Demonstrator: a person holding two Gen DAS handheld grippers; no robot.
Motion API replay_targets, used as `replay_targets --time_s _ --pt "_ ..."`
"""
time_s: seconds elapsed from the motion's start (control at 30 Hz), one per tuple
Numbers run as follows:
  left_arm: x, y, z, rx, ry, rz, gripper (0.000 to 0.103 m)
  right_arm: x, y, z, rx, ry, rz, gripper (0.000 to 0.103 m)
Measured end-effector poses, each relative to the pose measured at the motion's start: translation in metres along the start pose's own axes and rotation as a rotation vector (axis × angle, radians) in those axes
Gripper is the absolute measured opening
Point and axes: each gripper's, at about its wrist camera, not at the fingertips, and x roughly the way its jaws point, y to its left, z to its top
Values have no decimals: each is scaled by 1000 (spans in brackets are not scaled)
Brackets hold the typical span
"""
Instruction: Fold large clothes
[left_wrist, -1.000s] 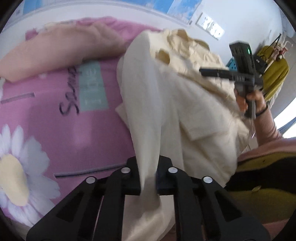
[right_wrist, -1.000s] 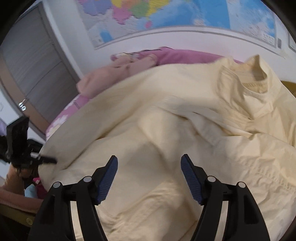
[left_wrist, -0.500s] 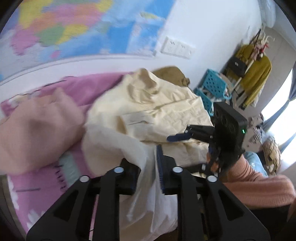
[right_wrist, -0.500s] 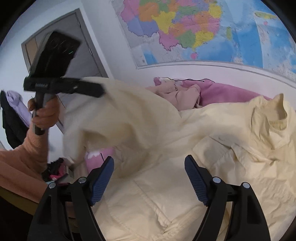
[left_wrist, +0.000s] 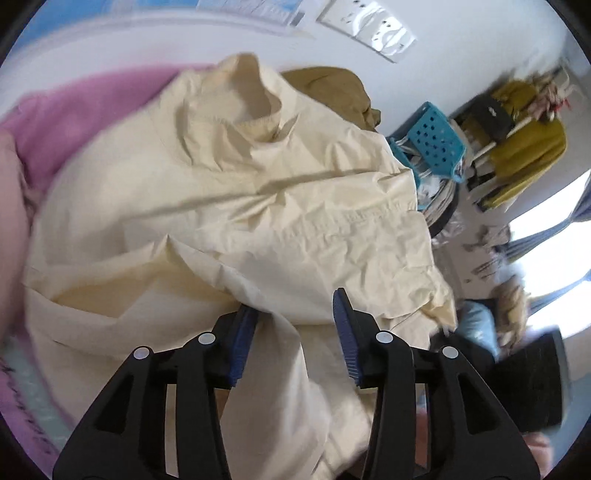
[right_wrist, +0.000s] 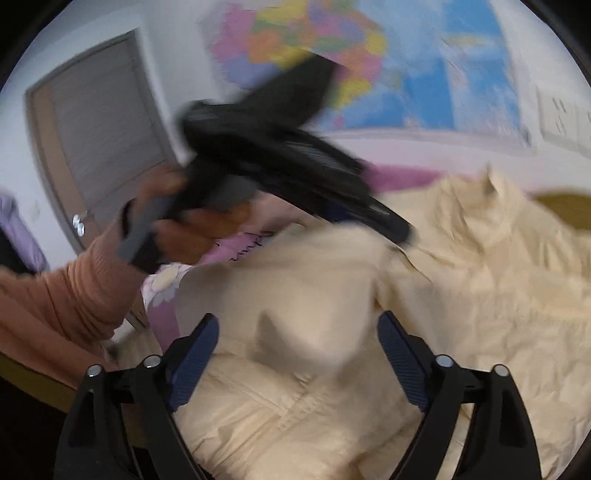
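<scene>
A large cream jacket (left_wrist: 229, 206) lies spread on the pink bed, collar toward the wall. One side is folded over its middle. My left gripper (left_wrist: 293, 325) is open just above that folded part, a fold of cloth lying loose between its fingers. In the right wrist view the jacket (right_wrist: 461, 295) fills the lower frame and my left gripper (right_wrist: 399, 229) hovers over it, blurred. My right gripper (right_wrist: 297, 350) is open and empty above the jacket's lower part.
A pink bedspread (left_wrist: 74, 114) with a flower print lies under the jacket. A brown garment (left_wrist: 332, 88) lies by the wall behind the collar. A blue basket (left_wrist: 436, 144) and a clothes rack (left_wrist: 517, 140) stand right of the bed. A door (right_wrist: 96, 147) is at left.
My left gripper carried the jacket's side up and over onto its middle, then opened and let it go. My right gripper stayed open above the lower part.
</scene>
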Motion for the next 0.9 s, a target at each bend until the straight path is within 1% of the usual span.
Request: replay_targets --time_s 0.03,0.07,0.13,0.17,0.23,0.3,0.33,0.37,0.43,0.47,0.53,0.6,0.63,0.7,0.73,0.77,0.8,0.83,0.87,0.9 --pt "1 1 0 4 -3 1 41 2 9 -2 -37 1 8 93" --pt "0 1 0 5 -8 2 45 12 23 -3 -103 15 -2 97" --pt "-4 4 0 -14 -25 -17 53 35 45 -6 -211 56 -61 97" --pt "-7 4 0 -18 -40 -12 56 44 48 -7 -219 73 -77 97" --pt "-13 4 0 -20 -61 1 57 68 49 -10 -216 119 -94 96" --pt "-22 5 -1 -22 -96 3 61 81 44 -13 -208 141 -120 78" --pt "-27 6 -1 -22 -110 0 62 85 38 -14 -183 155 -114 52" --pt "-36 8 -2 -22 -131 -14 64 84 28 -13 -131 157 -89 31" --pt "-54 11 -5 -18 -173 -38 66 69 7 -8 -48 119 -55 18" --pt "-65 12 -8 -6 -201 -55 66 57 -5 -5 1 88 -30 15" --pt "-86 7 -19 47 -254 -82 67 31 -31 0 102 24 10 14" --pt "-106 4 -31 96 -323 -70 72 6 -58 3 192 -44 18 14" --pt "-112 5 -37 110 -348 -61 76 -9 -78 3 246 -83 17 14" --pt "-110 12 -48 119 -349 -41 77 -23 -110 -3 337 -116 24 14" --pt "-106 17 -52 116 -335 -27 77 -27 -130 -10 398 -110 33 16" --pt "-96 22 -56 111 -311 -2 77 -29 -146 -16 442 -98 6 25" --pt "-85 27 -61 113 -288 37 77 -30 -160 -24 487 -85 -41 31" --pt "-75 32 -66 115 -267 69 77 -31 -169 -30 515 -69 -68 44" --pt "-65 37 -71 116 -244 91 76 -32 -181 -40 561 -51 -93 64" --pt "-54 43 -76 108 -216 111 76 -38 -192 -51 626 -63 -113 70"
